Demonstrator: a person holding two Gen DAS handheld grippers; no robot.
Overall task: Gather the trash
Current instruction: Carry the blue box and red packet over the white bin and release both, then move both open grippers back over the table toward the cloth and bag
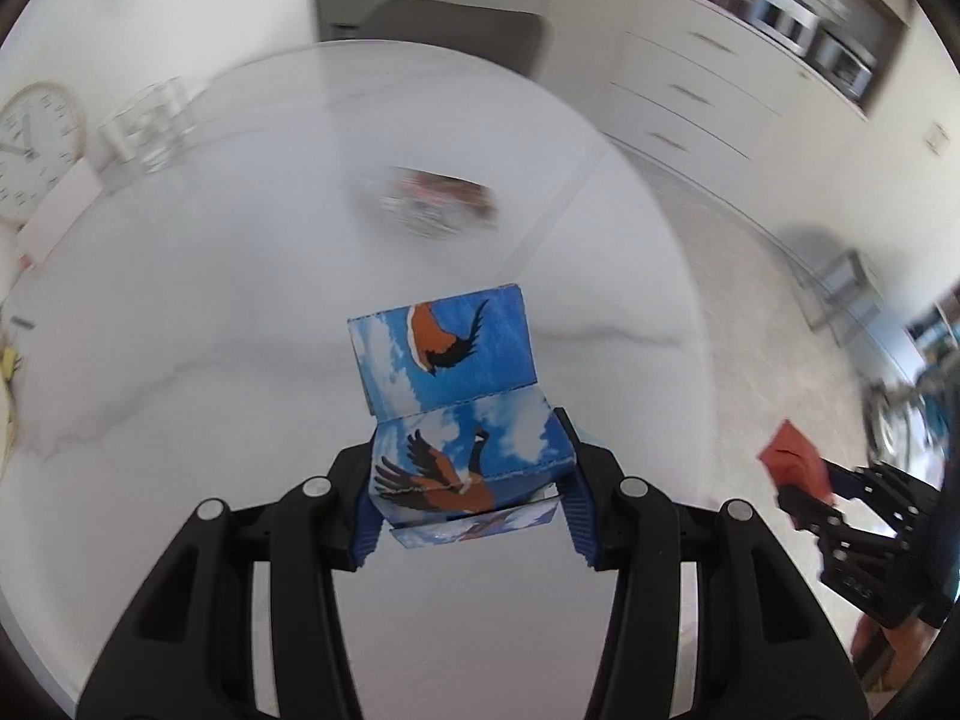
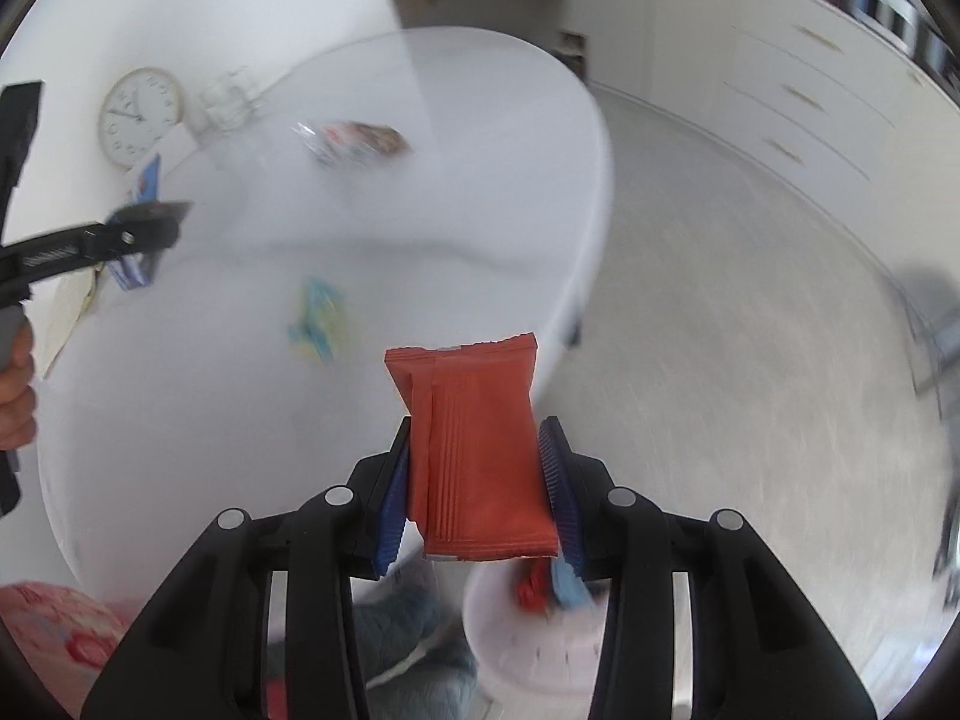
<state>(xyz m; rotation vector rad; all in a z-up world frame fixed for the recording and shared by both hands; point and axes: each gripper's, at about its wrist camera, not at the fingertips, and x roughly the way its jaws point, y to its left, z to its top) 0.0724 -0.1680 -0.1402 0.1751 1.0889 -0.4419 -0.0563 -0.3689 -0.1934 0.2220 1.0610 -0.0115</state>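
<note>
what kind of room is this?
Probably a home kitchen or dining area: a white marble-look table, drawer cabinets with built-in ovens on the far wall, and a wall clock.

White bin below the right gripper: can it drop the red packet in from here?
Probably yes. The right gripper holds the red packet nearly above the white bin, with nothing between them.

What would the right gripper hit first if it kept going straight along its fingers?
Probably bare grey floor just past the white table's edge; the right gripper, clamping a red foil packet, points there. Depth is unclear.
</note>
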